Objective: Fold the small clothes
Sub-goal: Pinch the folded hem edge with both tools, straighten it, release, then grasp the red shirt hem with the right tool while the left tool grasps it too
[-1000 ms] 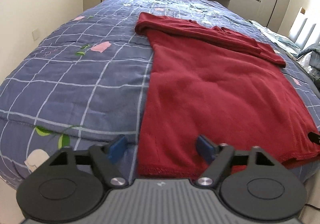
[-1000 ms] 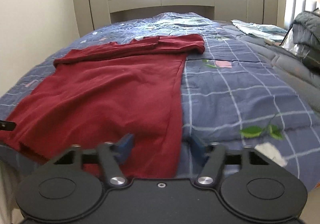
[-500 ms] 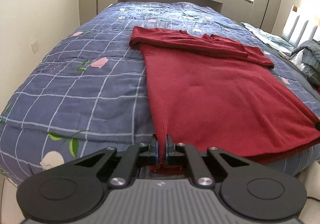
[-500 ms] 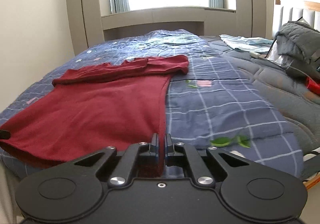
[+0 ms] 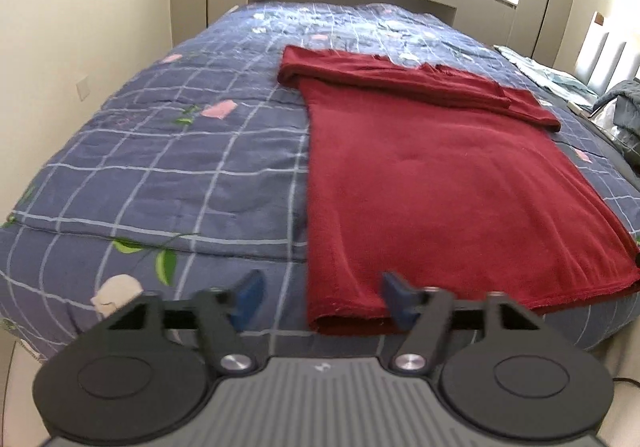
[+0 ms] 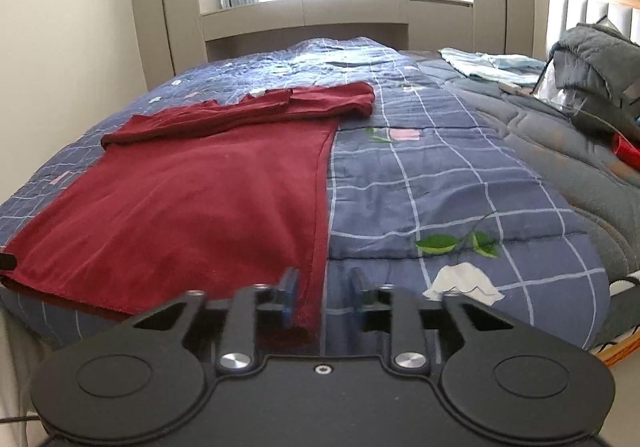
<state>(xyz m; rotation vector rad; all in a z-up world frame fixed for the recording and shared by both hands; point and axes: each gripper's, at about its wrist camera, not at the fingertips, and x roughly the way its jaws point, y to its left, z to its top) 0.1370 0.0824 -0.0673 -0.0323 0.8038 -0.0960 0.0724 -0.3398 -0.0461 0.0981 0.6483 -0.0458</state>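
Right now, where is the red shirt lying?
The red shirt lies flat on the blue checked quilt, its hem at the bed's near edge: right of centre in the left wrist view, left in the right.

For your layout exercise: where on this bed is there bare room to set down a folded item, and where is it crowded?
Free: the blue checked quilt between the wall and the red garment, and the strip between the garment and the grey comforter. Crowded: near the headboard, with the dark jacket and light blue clothing.

Shirt (image 5: 440,183) flat on bed (image 5: 168,175); my left claw (image 5: 320,297) and right claw (image 6: 322,297) at its near corners.
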